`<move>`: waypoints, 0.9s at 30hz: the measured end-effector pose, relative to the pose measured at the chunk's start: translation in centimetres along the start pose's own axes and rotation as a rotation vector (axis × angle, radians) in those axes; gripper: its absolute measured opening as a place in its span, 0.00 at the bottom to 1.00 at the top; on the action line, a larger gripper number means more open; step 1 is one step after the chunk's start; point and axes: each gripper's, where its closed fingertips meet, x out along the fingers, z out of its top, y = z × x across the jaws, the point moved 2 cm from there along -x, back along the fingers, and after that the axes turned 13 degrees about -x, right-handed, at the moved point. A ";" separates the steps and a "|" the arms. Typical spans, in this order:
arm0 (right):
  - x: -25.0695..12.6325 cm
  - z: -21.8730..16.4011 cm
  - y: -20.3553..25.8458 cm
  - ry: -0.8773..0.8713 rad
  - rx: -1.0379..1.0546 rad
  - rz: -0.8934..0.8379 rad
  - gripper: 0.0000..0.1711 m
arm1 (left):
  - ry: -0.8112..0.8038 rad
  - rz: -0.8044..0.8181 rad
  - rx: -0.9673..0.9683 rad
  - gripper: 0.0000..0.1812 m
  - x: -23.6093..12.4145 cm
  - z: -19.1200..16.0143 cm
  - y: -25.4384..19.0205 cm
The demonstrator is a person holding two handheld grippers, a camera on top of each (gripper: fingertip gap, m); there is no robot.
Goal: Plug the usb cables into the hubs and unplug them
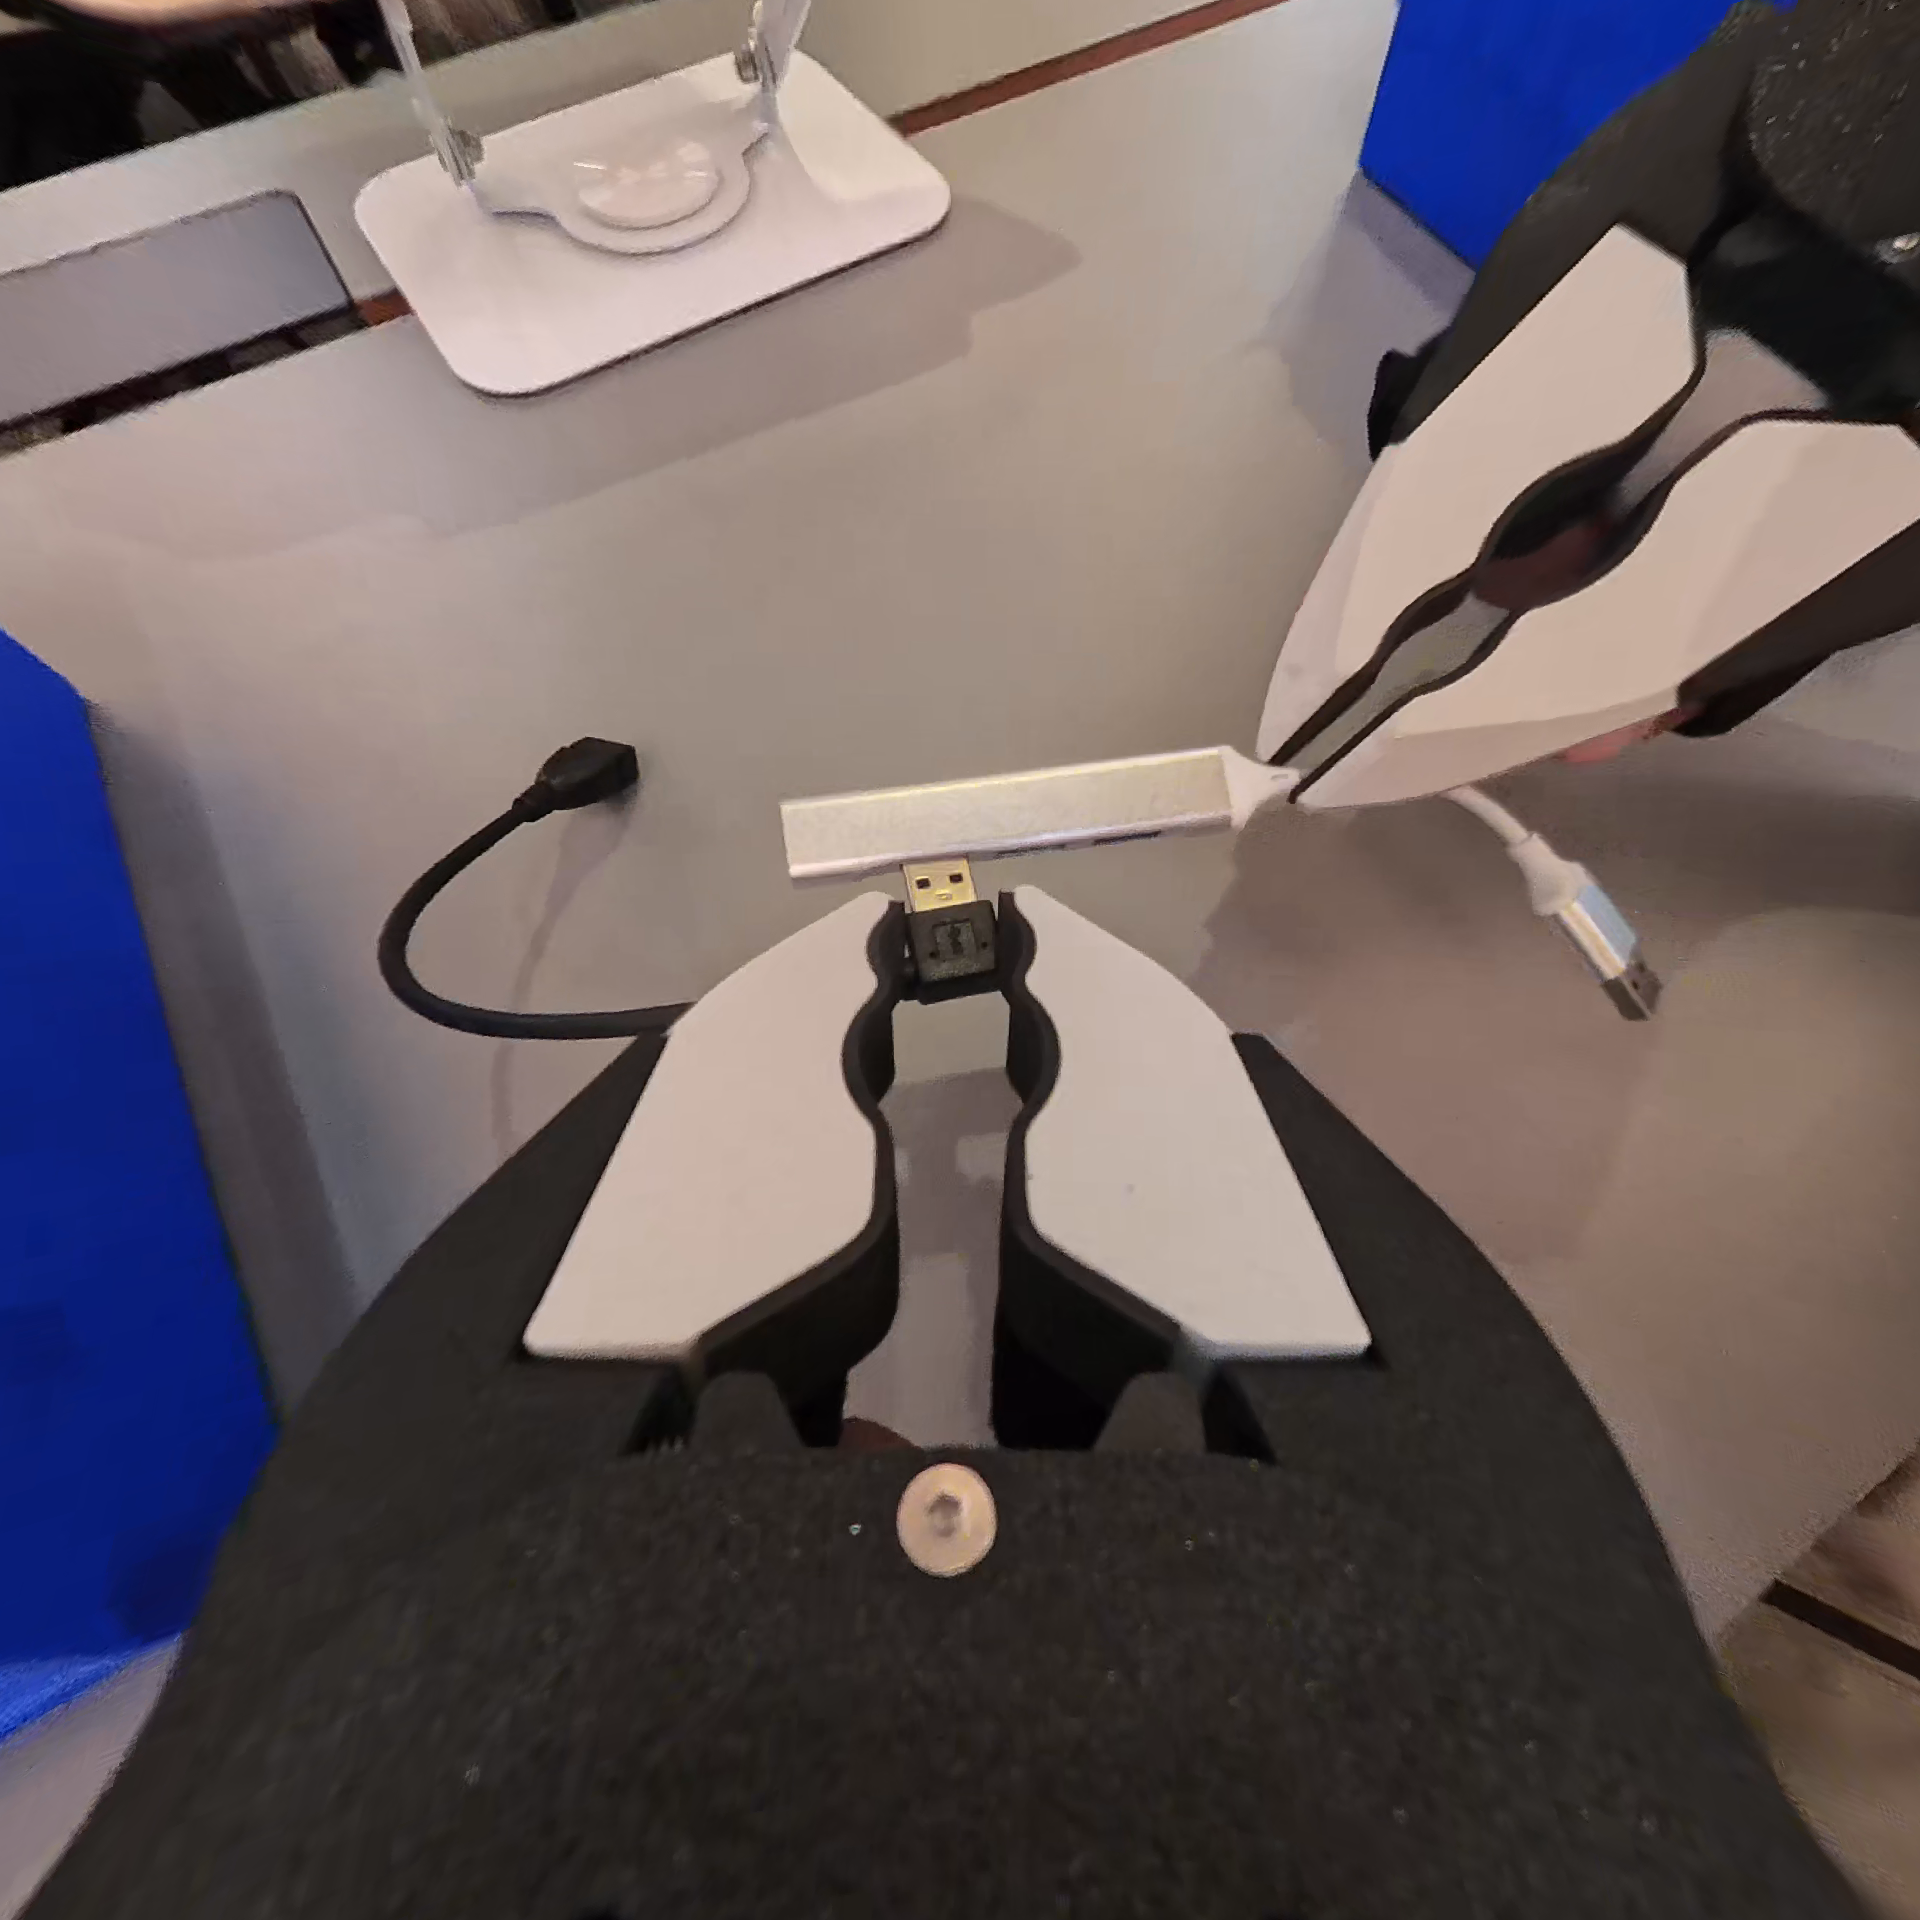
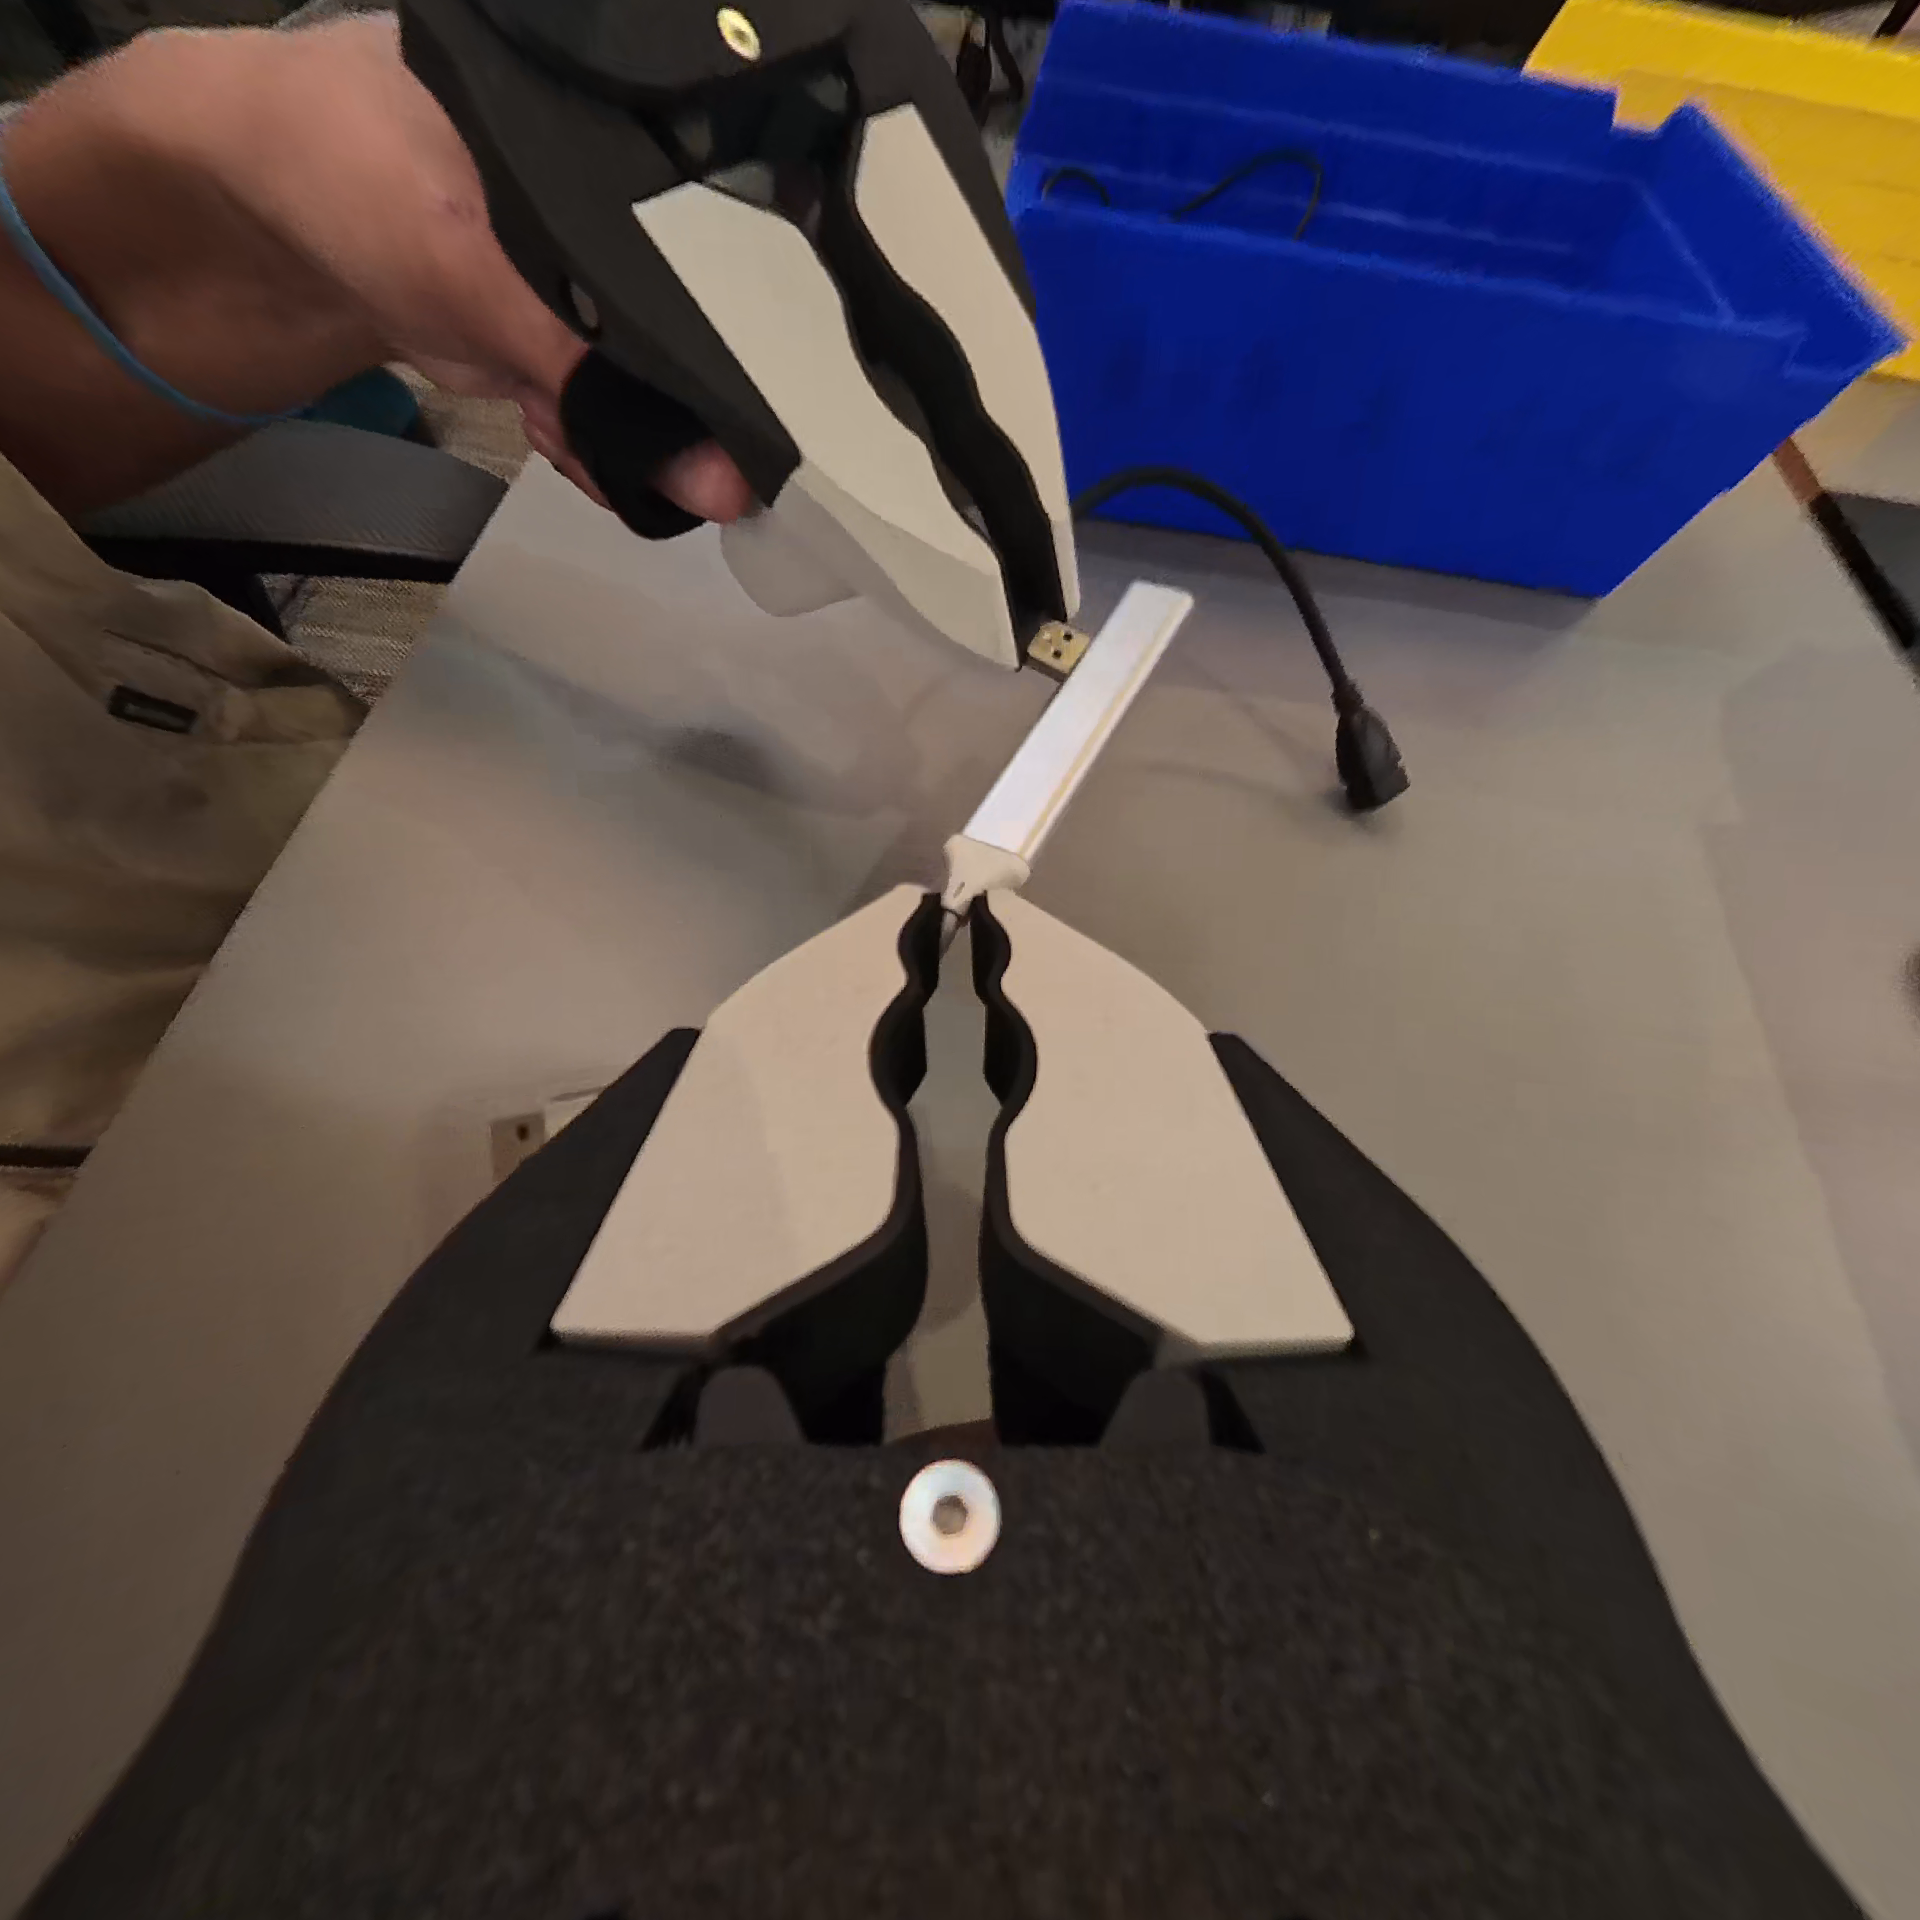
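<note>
Both grippers work above a grey table [image 1: 1039, 468]: the left gripper [image 1: 948, 914] clamps a black USB plug [image 1: 945, 935], its metal tip at the side of a silver hub [image 1: 1008, 805], while the right gripper [image 2: 951, 909], entering from 2 o'clock, pinches the hub's white cable end. A blue bin [image 2: 1403, 343] sits at 1 o'clock.

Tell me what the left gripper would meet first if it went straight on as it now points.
The slim silver USB hub, probably: the left gripper holds a black USB plug whose metal tip sits at the hub's side. Whether it is already inserted is unclear.
</note>
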 end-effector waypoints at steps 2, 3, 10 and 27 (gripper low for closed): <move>0.8 -1.5 0.3 0.081 0.056 0.023 0.03 | 0.039 0.013 -0.005 0.09 0.4 -1.4 0.1; 1.2 -2.4 0.2 0.141 0.070 0.017 0.03 | 0.071 0.025 -0.008 0.09 0.7 -2.3 0.1; 3.1 -5.9 0.7 0.397 0.197 0.040 0.03 | 0.148 0.078 0.042 0.09 1.7 -5.6 -0.7; 5.5 -6.0 0.2 0.369 0.129 0.091 0.23 | 0.091 0.021 -0.055 0.09 -0.8 -5.5 1.3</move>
